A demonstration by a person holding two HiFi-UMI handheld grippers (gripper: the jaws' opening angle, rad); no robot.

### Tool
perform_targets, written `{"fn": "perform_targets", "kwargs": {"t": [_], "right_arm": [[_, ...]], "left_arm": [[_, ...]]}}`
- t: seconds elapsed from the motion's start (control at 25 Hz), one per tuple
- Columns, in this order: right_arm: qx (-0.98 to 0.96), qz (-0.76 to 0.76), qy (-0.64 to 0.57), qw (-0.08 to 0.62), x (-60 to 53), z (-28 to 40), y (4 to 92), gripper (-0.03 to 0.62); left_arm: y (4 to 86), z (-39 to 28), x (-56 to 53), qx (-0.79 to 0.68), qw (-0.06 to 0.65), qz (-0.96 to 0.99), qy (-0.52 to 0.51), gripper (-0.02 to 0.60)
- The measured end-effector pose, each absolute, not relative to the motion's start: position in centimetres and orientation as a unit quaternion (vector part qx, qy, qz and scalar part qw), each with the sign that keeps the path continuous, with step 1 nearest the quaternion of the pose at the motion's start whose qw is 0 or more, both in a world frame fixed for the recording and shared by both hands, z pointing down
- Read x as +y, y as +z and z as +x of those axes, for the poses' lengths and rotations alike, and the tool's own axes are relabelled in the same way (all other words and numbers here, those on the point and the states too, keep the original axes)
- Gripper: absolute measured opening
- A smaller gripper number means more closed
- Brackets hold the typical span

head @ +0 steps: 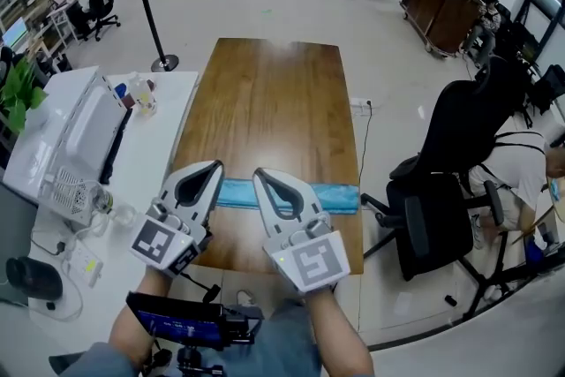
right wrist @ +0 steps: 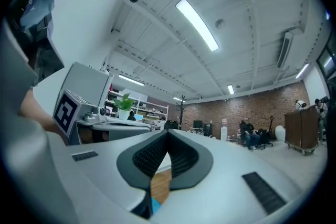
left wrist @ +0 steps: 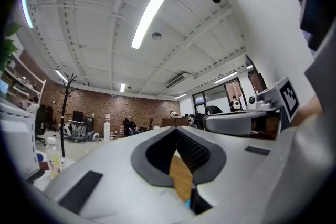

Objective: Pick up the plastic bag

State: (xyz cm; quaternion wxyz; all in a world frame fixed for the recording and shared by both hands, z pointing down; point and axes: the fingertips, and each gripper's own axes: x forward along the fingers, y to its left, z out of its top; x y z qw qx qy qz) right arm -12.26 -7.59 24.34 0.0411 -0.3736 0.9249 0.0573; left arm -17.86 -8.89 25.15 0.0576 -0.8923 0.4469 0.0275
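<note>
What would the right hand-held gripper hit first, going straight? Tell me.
Probably nothing close: the right hand-held gripper points level over the table, free toward the far brick wall.

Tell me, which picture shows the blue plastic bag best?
The head view: the blue plastic bag lies stretched across the near end of the wooden table, partly hidden behind the left claw and right claw. The left gripper view and right gripper view each show only a tiny blue sliver through their claw.

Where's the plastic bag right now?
In the head view, the plastic bag lies flat across the wooden table's near end, partly hidden behind the left gripper and right gripper.
</note>
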Motion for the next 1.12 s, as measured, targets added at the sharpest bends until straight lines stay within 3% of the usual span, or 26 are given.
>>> {"fn": "perform_targets", "kwargs": {"t": [1.12], "right_arm": [[0.919,-0.387,0.061,0.039,-7.17,-13.0,24.48,0.005]], "left_arm": [[25.34,-17.24,-8.2,0.433,0.062,-0.899,0.023,0.011]]}}
